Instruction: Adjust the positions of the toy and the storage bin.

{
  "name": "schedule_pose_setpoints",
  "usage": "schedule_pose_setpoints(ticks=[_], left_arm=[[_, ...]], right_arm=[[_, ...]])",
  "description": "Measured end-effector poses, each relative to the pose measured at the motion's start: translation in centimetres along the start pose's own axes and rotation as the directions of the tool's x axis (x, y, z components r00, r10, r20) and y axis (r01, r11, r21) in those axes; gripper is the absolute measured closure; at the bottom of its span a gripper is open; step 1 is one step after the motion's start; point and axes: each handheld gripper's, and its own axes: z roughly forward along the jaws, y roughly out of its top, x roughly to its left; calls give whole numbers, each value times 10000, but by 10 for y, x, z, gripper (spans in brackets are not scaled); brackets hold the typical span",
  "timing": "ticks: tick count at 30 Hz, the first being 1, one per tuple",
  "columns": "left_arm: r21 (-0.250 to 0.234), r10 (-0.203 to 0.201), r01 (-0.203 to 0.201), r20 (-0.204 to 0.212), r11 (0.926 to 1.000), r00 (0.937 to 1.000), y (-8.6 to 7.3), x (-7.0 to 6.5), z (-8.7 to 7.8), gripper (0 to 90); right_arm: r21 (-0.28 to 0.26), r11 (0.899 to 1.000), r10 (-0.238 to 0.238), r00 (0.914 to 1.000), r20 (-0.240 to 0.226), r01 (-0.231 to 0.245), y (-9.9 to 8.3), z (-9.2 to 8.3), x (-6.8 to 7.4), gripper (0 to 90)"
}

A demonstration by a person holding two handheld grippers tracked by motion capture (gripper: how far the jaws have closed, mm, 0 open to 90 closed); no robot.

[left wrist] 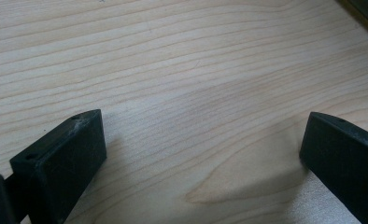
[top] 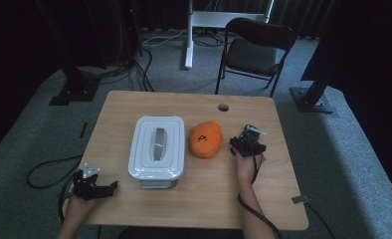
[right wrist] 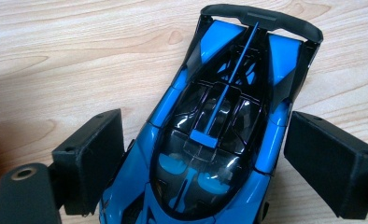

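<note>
Right hand-held gripper (right wrist: 205,154), jaws apart, straddles a glossy blue-and-black toy sports car (right wrist: 219,140), seemingly light, rigid and slippery, best pinched across its flanks, avoiding the thin rear wing.

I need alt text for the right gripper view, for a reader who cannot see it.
A glossy blue and black toy sports car lies on the light wooden table between the right gripper's two open black jaws, its rear wing pointing away from the camera.

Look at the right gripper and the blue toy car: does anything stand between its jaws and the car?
Nothing visible does. In the right gripper view the right gripper has its jaws spread to either side of the blue toy car, which lies on the wooden table, with only narrow bare gaps between the jaws and the car's sides.
</note>
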Motion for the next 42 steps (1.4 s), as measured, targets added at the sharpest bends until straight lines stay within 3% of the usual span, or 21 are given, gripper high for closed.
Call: schedule_pose_setpoints(ticks=[3,11,12,20,22,31,42], left_arm=[[0,0,0,0,10000,10000,0,0,0,8],[-1,1,-1,-1,10000,10000,0,0,0,8],[-1,0,0,2,10000,10000,0,0,0,8],[-1,6,-6,6,10000,10000,0,0,0,8],[-2,4,-4,6,10000,10000,0,0,0,8],[1,6,-6,6,10000,10000,0,0,0,8],[-1,11,-11,12,10000,10000,0,0,0,8]], right_arm=[[-243,9997,47,9997,248,-41,-1,-2,1,116],[-446,9989,168,9996,244,-157,-3,-6,1,112],[-700,9971,340,9988,354,-314,-5,-8,-1,113],[-322,9948,970,9953,67,-968,-4,-7,-9,112],[-271,9956,889,9960,-106,-892,-3,-7,-6,111],[22,9976,688,9975,154,-688,-8,3,5,109],[227,9952,952,9955,23,-952,2,12,-3,110]])
